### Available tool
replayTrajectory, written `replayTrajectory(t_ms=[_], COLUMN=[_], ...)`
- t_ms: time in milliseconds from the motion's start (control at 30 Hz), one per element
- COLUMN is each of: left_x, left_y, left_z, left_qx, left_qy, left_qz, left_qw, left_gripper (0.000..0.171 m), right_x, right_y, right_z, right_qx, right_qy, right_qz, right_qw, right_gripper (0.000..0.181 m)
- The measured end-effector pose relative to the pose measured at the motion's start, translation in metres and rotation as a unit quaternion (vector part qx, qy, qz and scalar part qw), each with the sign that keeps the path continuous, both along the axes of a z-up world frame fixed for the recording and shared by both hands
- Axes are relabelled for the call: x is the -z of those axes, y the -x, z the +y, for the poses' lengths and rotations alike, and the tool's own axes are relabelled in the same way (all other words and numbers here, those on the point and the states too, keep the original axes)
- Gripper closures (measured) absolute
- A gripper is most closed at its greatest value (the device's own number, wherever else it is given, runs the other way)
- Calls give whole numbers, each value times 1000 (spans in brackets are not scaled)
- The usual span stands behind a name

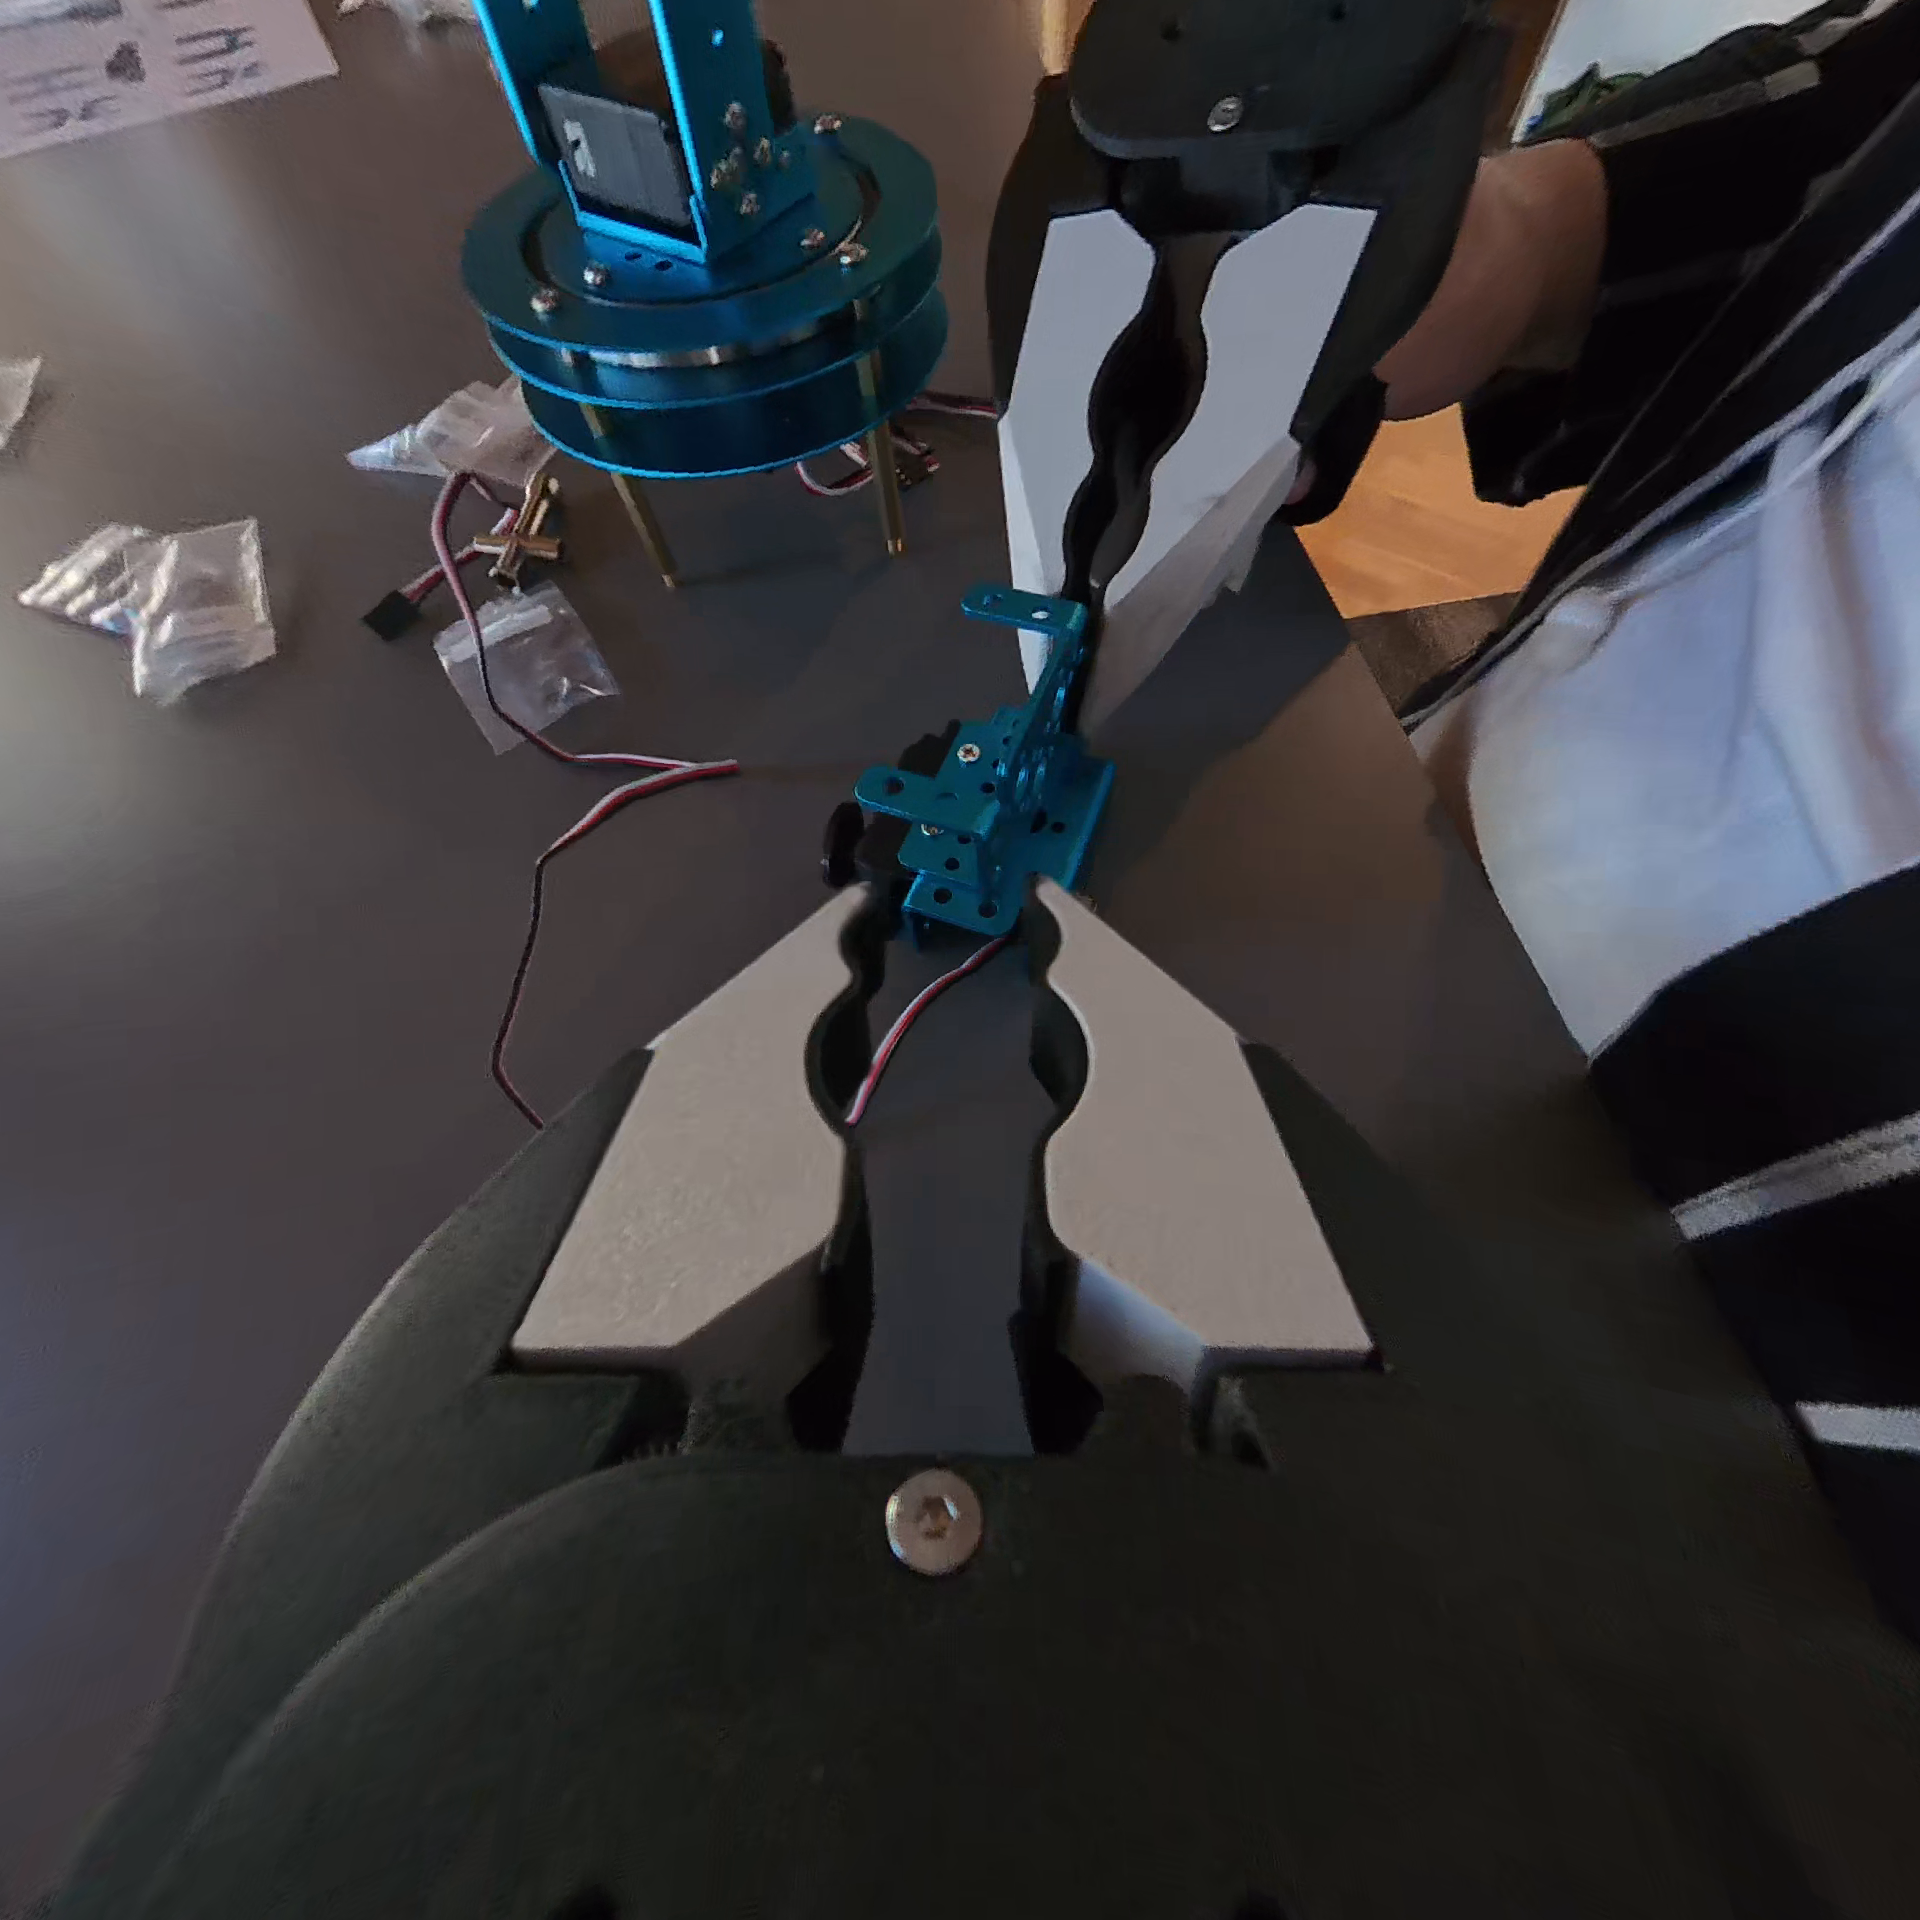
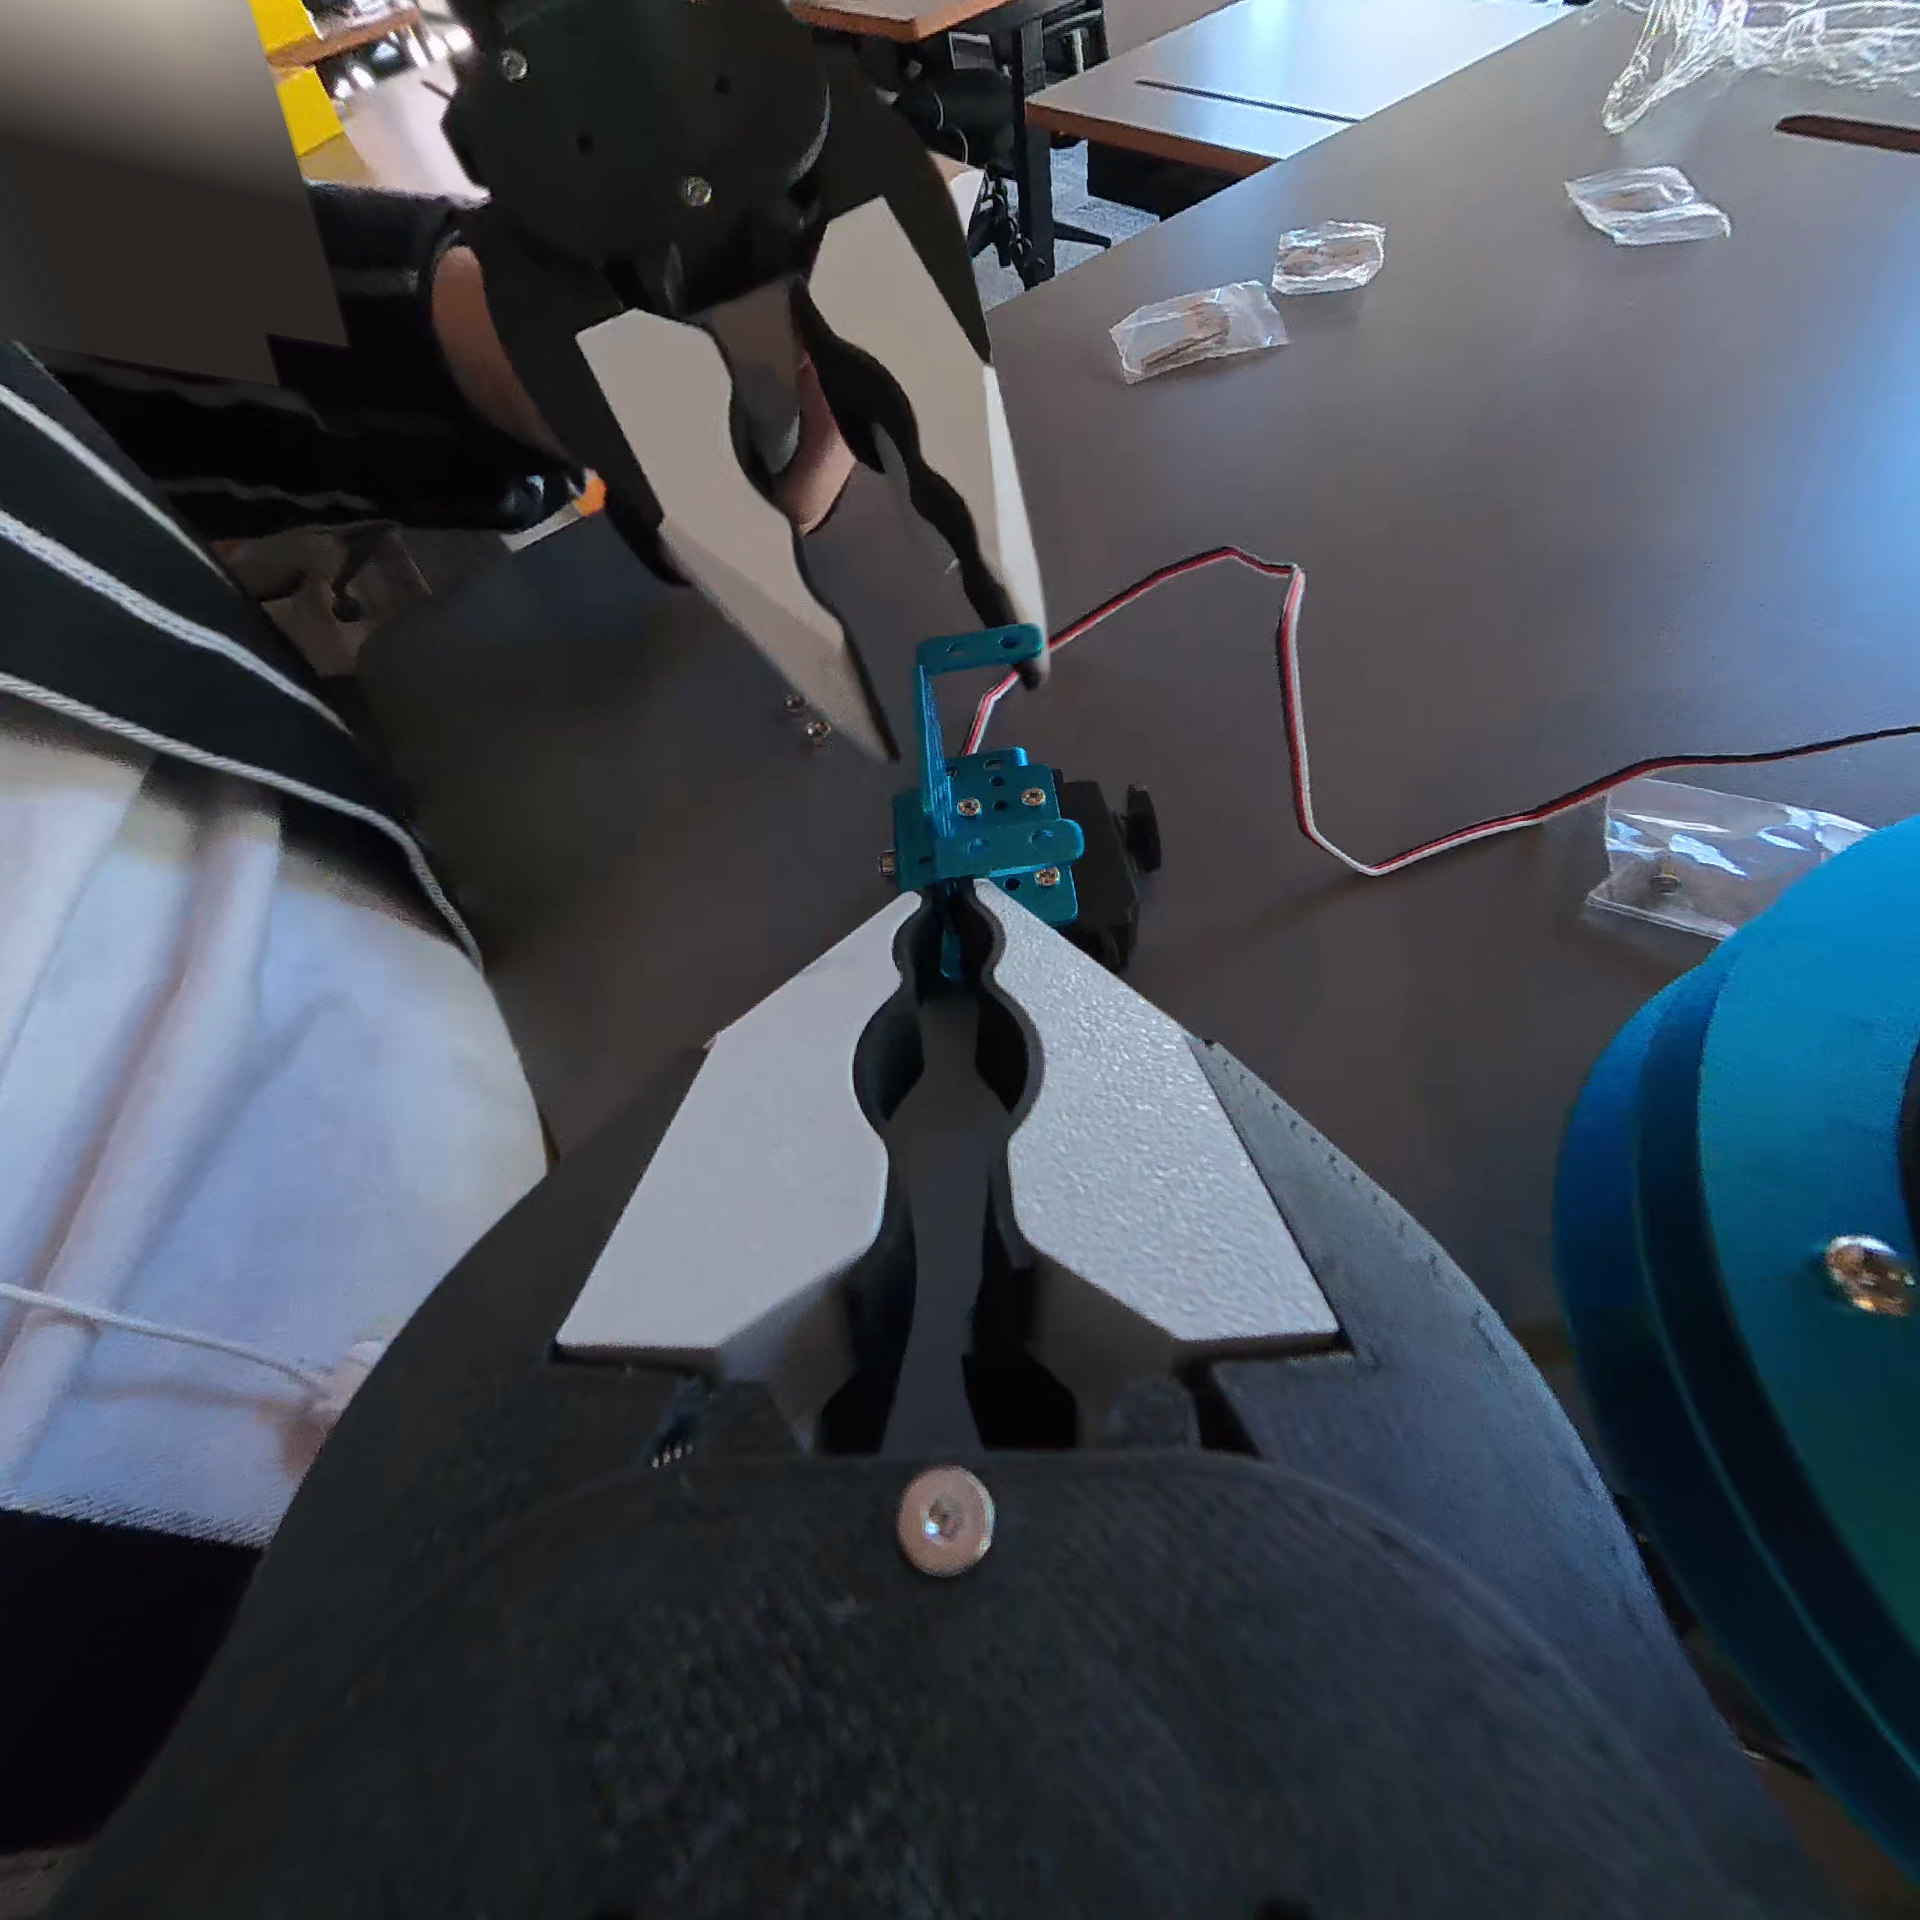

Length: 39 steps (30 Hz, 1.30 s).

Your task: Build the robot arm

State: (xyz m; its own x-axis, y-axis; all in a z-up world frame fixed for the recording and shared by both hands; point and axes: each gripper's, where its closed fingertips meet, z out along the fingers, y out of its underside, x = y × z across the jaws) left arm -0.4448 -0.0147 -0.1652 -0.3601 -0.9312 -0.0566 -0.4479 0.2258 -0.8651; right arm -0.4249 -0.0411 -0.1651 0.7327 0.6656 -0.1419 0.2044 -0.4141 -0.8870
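Observation:
A small blue metal bracket assembly (image 1: 987, 800) with a black servo (image 1: 878, 842) on it is held between both grippers, just above the dark table (image 1: 260, 987). My left gripper (image 1: 951, 899) is shut on its near U-shaped end, one fingertip on each side. My right gripper (image 1: 1081, 613) comes in from the far side, shut on the upright perforated strip. In the right wrist view my right gripper (image 2: 951, 899) pinches the bracket assembly (image 2: 977, 821), and the left gripper (image 2: 961, 712) straddles its far flange. A red, white and black servo wire (image 2: 1299, 727) trails off over the table.
A blue round robot base (image 1: 707, 343) on brass legs stands at the back left, and fills the right edge of the right wrist view (image 2: 1766, 1195). Several small plastic bags of hardware (image 1: 166, 613), a metal cross wrench (image 1: 520, 540) and a printed sheet (image 1: 135, 73) lie about. A person's torso (image 1: 1662, 779) is close on the right. My hands' fingertips stand some 5 cm from each other.

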Motion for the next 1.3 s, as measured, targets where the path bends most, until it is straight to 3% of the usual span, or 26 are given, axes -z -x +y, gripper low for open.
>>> replayTrajectory(t_ms=[100,367,733,1067,1300], left_x=[-7,-29,-24,-24,-6], left_y=[2,0,-8,-1,-6], left_z=[-5,-2,4,31,37], left_qx=[43,53,48,24,36], left_qy=[-23,-114,-6,70,46], left_qz=[-24,-101,-92,-70,-22], left_qw=[999,987,995,995,998], left_gripper=[169,170,170,161,162], right_x=[-2,-25,-20,-16,-14], right_y=[4,-1,-9,-15,-15], right_z=[-2,5,11,13,12], right_qx=[-21,-16,-18,-27,-34], right_qy=[-11,-78,-11,25,47], right_qz=[-12,-73,27,40,53], right_qw=[1000,994,999,999,997], right_gripper=[181,181,181,181,180])
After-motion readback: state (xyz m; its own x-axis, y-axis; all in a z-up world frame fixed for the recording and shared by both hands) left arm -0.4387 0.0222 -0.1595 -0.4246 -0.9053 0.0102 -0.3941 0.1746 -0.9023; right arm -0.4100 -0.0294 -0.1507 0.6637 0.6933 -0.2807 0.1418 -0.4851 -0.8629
